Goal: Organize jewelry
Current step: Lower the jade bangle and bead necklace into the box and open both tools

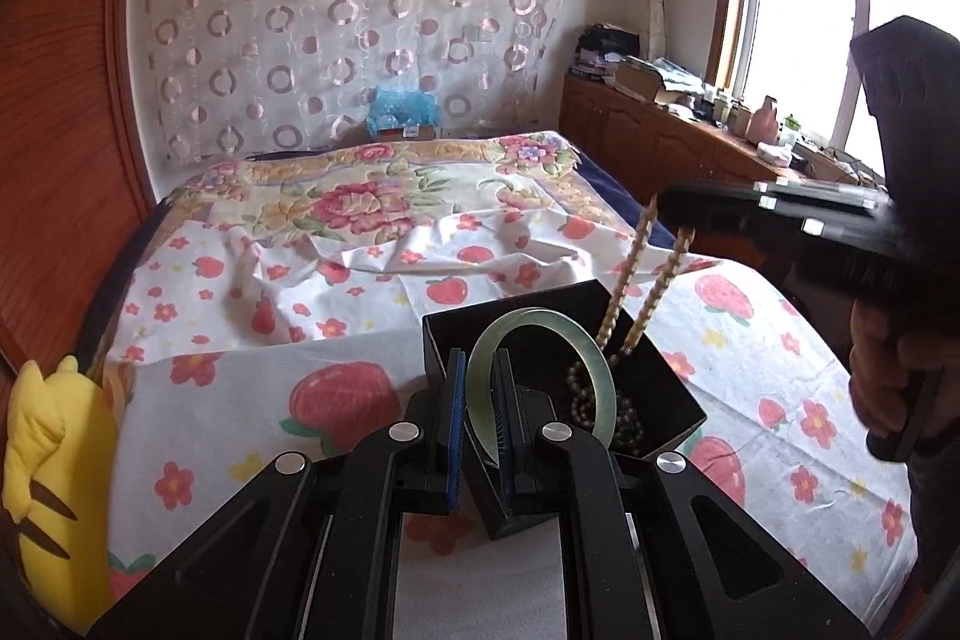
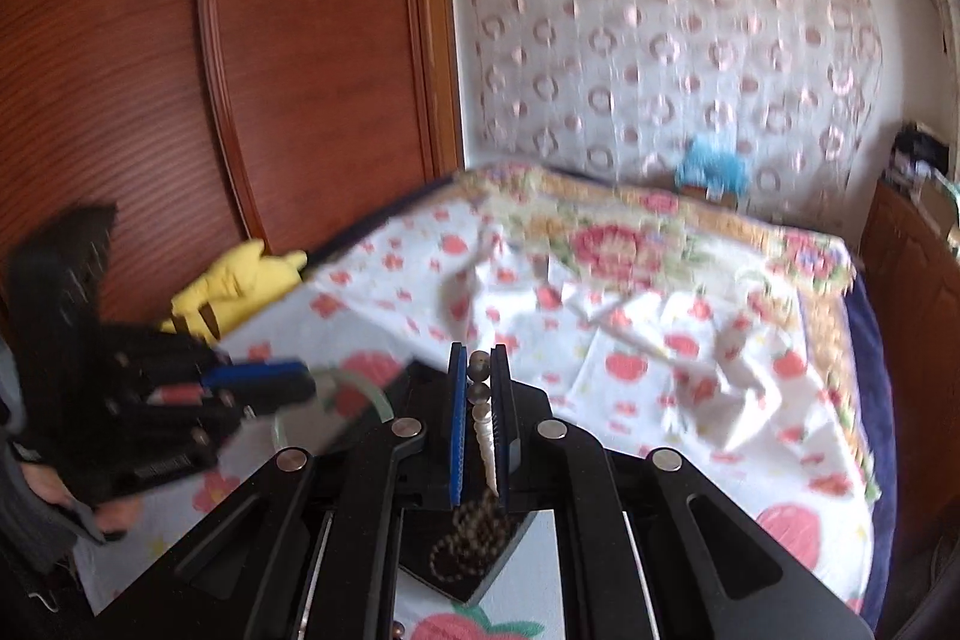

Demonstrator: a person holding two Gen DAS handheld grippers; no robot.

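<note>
**Ann:** Over the bed, left wrist view: left gripper has its jaws clamped on the green bangle, above the black box.

**Ben:** Right wrist view, blurred: right gripper jaws pinch the bead string, its lower beads pooled in the box.

Right wrist view smeared throughout; I could not make out curtain pattern or bedsheet folds cleanly. Left gripper there was blurred, and green bangle showed only as partial arc behind it. Black box mostly hidden under my right gripper frame. In left wrist view, bead strand top vanished into blurred right gripper. Yellow plush cut by lens edge. Clutter on cabinet too small to identify.
</note>
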